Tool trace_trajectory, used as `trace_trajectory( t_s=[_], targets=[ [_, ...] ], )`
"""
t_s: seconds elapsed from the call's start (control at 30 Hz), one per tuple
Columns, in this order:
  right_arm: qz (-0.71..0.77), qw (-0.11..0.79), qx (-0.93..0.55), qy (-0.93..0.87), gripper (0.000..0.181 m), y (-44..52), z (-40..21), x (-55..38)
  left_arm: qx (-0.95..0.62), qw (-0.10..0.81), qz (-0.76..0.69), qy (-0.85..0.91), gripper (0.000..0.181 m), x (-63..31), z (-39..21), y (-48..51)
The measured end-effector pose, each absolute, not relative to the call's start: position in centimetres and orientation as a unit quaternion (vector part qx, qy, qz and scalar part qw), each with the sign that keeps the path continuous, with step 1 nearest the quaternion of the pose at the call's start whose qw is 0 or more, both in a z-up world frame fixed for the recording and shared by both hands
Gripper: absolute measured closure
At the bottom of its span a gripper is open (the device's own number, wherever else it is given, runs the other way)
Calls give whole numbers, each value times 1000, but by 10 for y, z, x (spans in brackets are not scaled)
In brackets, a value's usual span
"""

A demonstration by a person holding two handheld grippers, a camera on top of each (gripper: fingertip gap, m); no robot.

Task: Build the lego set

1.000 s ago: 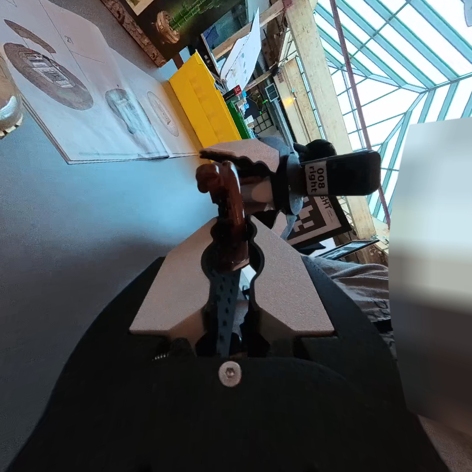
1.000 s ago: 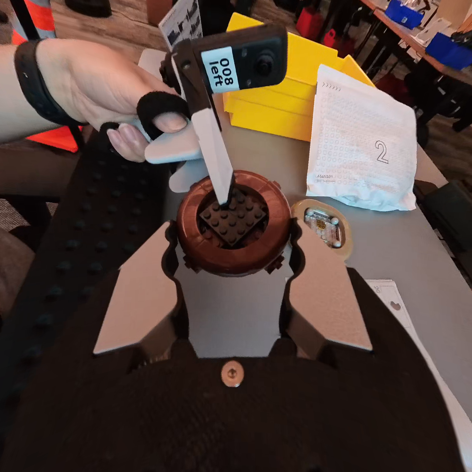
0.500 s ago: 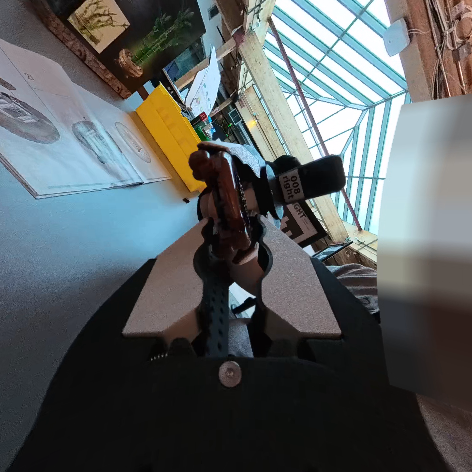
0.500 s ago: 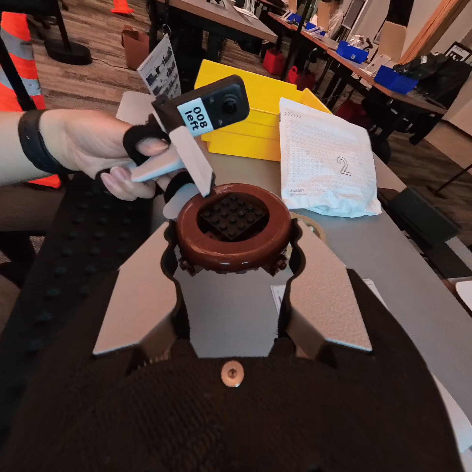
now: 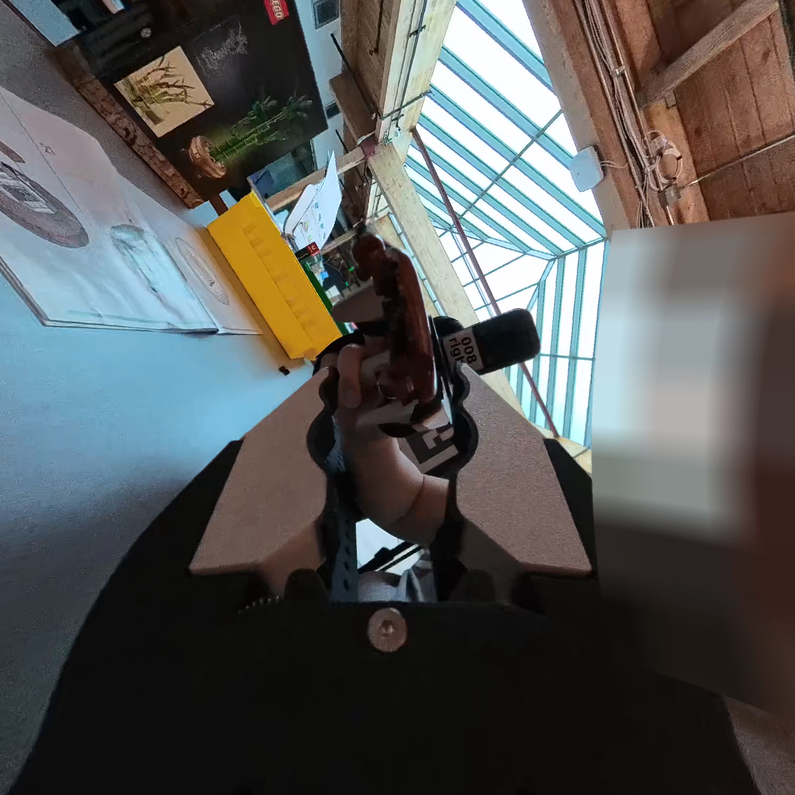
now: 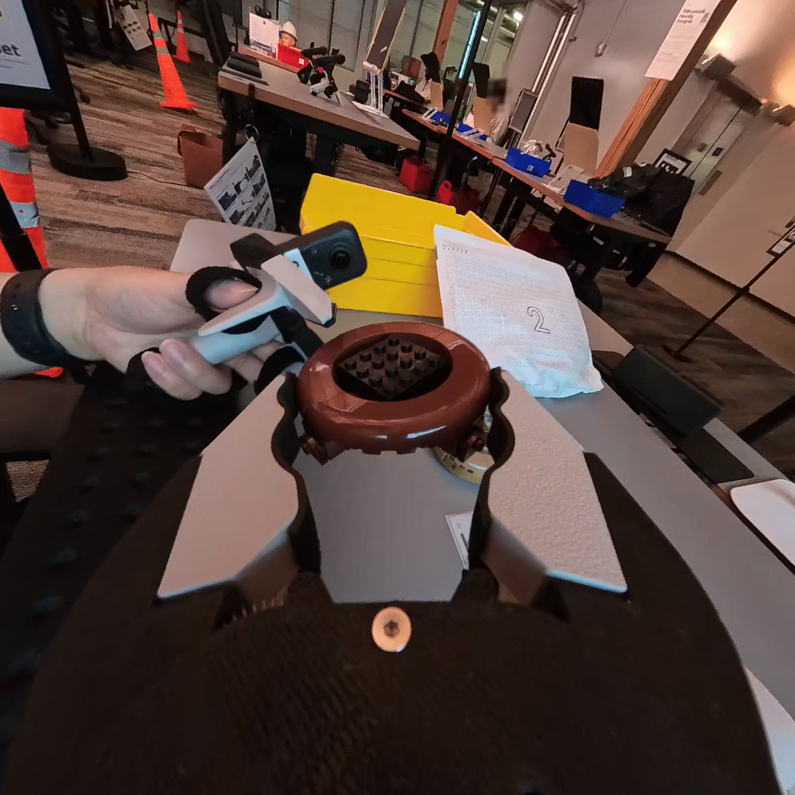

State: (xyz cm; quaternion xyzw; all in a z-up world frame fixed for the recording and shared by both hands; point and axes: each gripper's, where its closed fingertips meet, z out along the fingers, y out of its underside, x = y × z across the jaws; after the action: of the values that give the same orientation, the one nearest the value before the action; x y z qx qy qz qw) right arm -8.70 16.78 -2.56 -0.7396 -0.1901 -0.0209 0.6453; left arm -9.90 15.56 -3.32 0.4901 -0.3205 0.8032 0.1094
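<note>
A round brown lego ring (image 6: 393, 413) with a black studded plate (image 6: 391, 365) set inside it is held above the table. My right gripper (image 6: 391, 400) is shut on the ring's two sides. In the left wrist view the ring (image 5: 404, 318) shows edge-on, just beyond my fingertips, with the right gripper (image 5: 387, 357) around it. My left gripper (image 5: 391, 404) is open and empty, its jaws apart and off the ring. It also shows in the right wrist view (image 6: 309, 340), held by a hand behind and left of the ring.
A tan round lego piece (image 6: 469, 466) lies on the grey table (image 6: 387, 537) under the ring. A white numbered bag (image 6: 507, 318) and yellow bins (image 6: 378, 258) stand behind. An open instruction booklet (image 5: 107, 241) and the set's box (image 5: 206, 86) lie beyond. A black studded baseplate (image 6: 86, 494) is on the left.
My left gripper let go of the ring's rim, opened and drew back to the left. My right gripper kept the ring and raised it, tilting the view toward the room.
</note>
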Motion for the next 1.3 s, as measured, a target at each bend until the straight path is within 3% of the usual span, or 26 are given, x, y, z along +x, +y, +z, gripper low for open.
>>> trace_trajectory(
  t_s=[0.2,0.33,0.43,0.5,0.57,0.63,1.0,1.3],
  targets=[
    [-61,663,-721,-192,93,170,-16,-89,465,100,834,-280,153,-98,-20,148],
    [-89,671,-715,-175,92,173,-14,-85,462,57,850,-247,154,-95,-15,154],
    [-128,674,-708,-166,92,174,-11,-84,453,59,863,-217,140,-96,-10,155],
    [-158,669,-707,-167,92,176,-11,-83,447,74,863,-225,153,-97,-11,148],
    [-194,657,-710,-162,92,177,-13,-78,451,84,859,-228,151,-96,-13,143],
    [-190,663,-705,-168,92,176,-12,-82,457,62,859,-223,167,-96,-16,146],
    [-119,669,-725,-111,93,177,-21,-75,474,29,836,-274,158,-95,-17,147],
    [-122,668,-724,-123,92,176,-22,-79,481,38,820,-308,167,-99,-23,145]
  ],
)
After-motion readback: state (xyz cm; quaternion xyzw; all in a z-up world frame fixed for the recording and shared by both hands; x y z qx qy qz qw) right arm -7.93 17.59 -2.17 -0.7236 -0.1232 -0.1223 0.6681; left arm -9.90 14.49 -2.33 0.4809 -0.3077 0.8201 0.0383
